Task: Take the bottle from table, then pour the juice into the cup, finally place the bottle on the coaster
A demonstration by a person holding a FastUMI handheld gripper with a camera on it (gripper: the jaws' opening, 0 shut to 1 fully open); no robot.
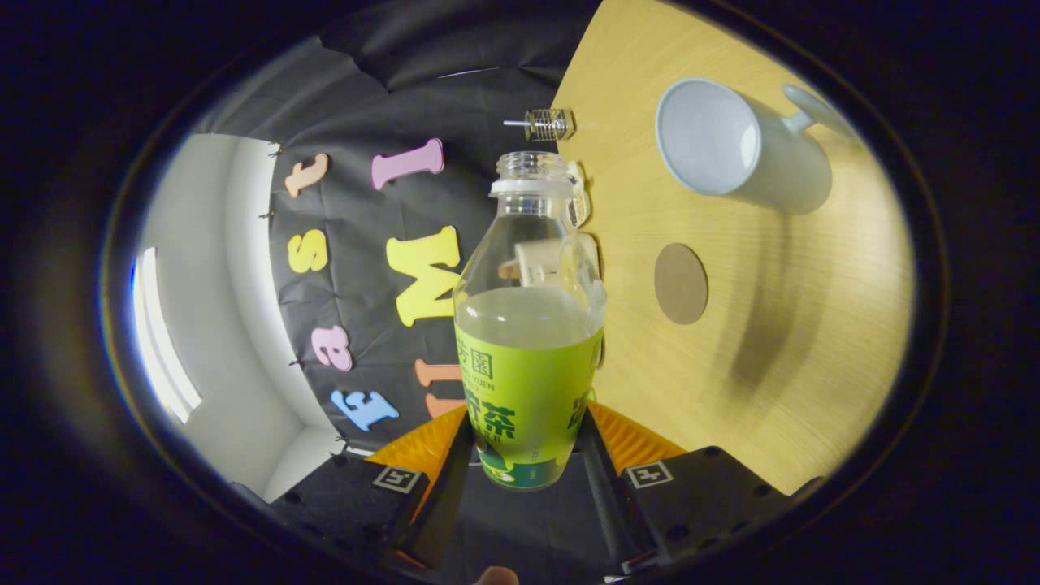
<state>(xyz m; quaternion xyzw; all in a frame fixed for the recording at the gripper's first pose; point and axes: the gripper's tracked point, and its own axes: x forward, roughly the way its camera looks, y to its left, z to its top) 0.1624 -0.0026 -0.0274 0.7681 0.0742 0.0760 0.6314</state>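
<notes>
Between the tongs, clamped shut, sat the bottle; tipping slowly toward the cup beyond seemed wise.

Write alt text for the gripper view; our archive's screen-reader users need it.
The gripper is shut on an uncapped, label-wrapped bottle, partly full of pale juice. Beyond lie a wooden table, a white cup and a round coaster.
</notes>
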